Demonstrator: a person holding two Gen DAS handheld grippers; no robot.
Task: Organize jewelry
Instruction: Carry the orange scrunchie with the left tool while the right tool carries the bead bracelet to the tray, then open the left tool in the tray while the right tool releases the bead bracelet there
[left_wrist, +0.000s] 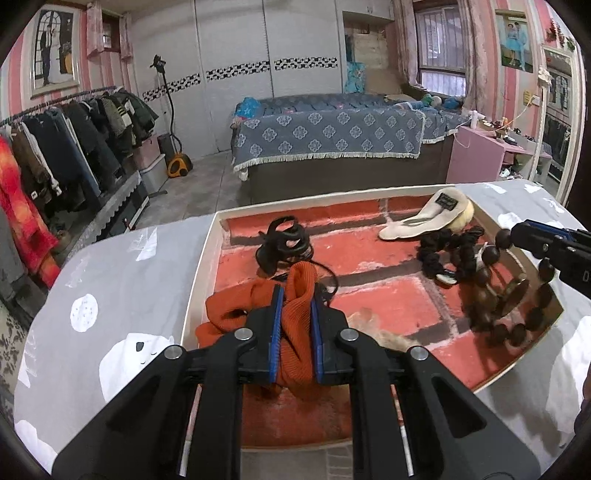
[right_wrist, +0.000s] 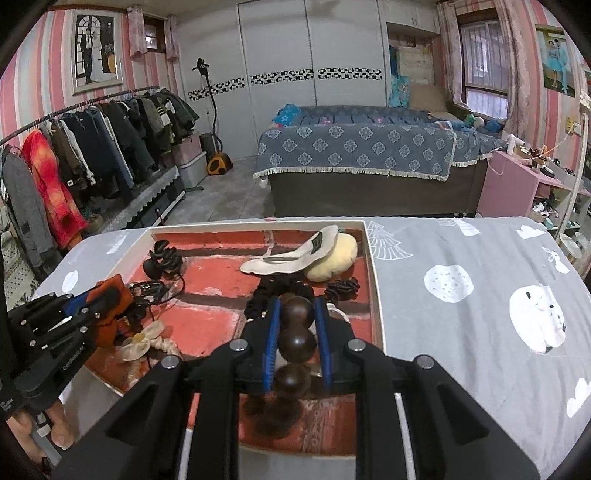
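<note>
Most pieces lie loose in the tray (right_wrist: 373, 266); left gripper (left_wrist: 295, 314) pinches the orange scrunchie (left_wrist: 295, 295) near its left edge; right gripper (right_wrist: 297, 325) clamps the bead bracelet (right_wrist: 295, 339); sorting looks barely begun.

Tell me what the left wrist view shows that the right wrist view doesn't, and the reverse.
Only the left wrist view shows the full loop of the dark bead bracelet hanging from the right gripper over the box's right side, and the left gripper pinching the orange scrunchie head-on.

Only the right wrist view shows the cream flower hair tie on the box floor, the yellow pompom, and the person's fingers on the left handle.

Both show the brick-patterned box, black claw clip, cream hair clip and black scrunchie.
</note>
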